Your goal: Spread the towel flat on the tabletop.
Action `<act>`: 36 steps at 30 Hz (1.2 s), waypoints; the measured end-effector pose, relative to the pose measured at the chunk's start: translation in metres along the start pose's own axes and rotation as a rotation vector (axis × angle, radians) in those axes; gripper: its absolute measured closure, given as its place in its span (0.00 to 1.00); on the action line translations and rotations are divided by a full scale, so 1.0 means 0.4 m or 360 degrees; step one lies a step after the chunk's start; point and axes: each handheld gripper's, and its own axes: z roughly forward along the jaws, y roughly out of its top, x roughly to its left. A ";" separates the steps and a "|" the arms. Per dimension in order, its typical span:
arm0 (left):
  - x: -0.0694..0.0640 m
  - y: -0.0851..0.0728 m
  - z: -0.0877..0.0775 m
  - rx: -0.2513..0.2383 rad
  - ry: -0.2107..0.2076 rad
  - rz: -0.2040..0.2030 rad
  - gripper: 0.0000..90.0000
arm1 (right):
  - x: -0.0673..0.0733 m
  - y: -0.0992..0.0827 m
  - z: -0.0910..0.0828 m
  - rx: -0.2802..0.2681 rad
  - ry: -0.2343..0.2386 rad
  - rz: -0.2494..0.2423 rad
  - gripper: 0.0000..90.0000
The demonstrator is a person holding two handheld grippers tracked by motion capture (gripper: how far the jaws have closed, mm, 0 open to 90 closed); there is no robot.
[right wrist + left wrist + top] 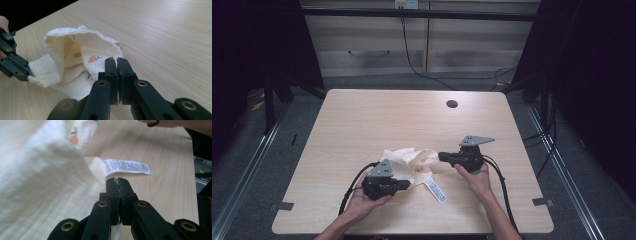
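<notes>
The left gripper (408, 185) had its jaws pressed together on an edge of the cream cloth (409, 160), the fabric pinched at the very tips as seen in the left gripper view, where the cloth (42, 185) rose in a soft blurred slope beside the jaws. The right gripper (441, 156) was likewise clamped tight on the cloth's opposite side; in the right gripper view its jaws met over a thin fold of the cloth (75, 62), which bore small printed fruit and ballooned open like a pocket between the two grips, with the left gripper (26, 73) biting its far corner. The cloth lay bunched near the middle of the table (362, 115), somewhat toward the front edge, with a white care label (435, 191) trailing from it flat on the wood. It looked light, limp and thin, likely to sag and fold wherever unsupported, so edges or corners seemed the sensible places to grip, and a shallow pinch might slip. How much fabric sat between either pair of jaws was hard to judge, the print on the label (127, 166) was too small to read, and the cloth's full shape stayed hidden in its own folds
</notes>
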 end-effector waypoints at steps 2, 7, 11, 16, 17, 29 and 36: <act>0.015 0.001 -0.020 -0.0039 0.0026 -0.0030 0.98 | 0.000 0.006 -0.009 -0.0019 -0.0004 0.0001 0.98; 0.047 0.007 -0.068 -0.0122 0.0090 -0.0086 0.98 | -0.002 0.023 -0.033 -0.0069 -0.0015 -0.0007 0.98; 0.081 0.023 -0.121 -0.0250 0.0176 -0.0137 0.98 | -0.001 0.047 -0.066 -0.0126 -0.0033 -0.0027 0.98; 0.105 0.037 -0.164 -0.0356 0.0222 -0.0183 0.98 | 0.002 0.077 -0.090 -0.0157 -0.0056 -0.0065 0.98; 0.109 0.039 -0.172 -0.0368 0.0232 -0.0191 0.98 | 0.003 0.089 -0.098 -0.0169 -0.0063 -0.0078 0.98; 0.132 0.113 -0.257 -0.0560 0.0312 -0.0176 0.98 | 0.010 0.169 -0.148 -0.0228 -0.0108 -0.0145 0.98; 0.144 0.157 -0.304 -0.0634 0.0359 -0.0161 0.98 | 0.022 0.215 -0.188 -0.0262 -0.0132 -0.0193 0.98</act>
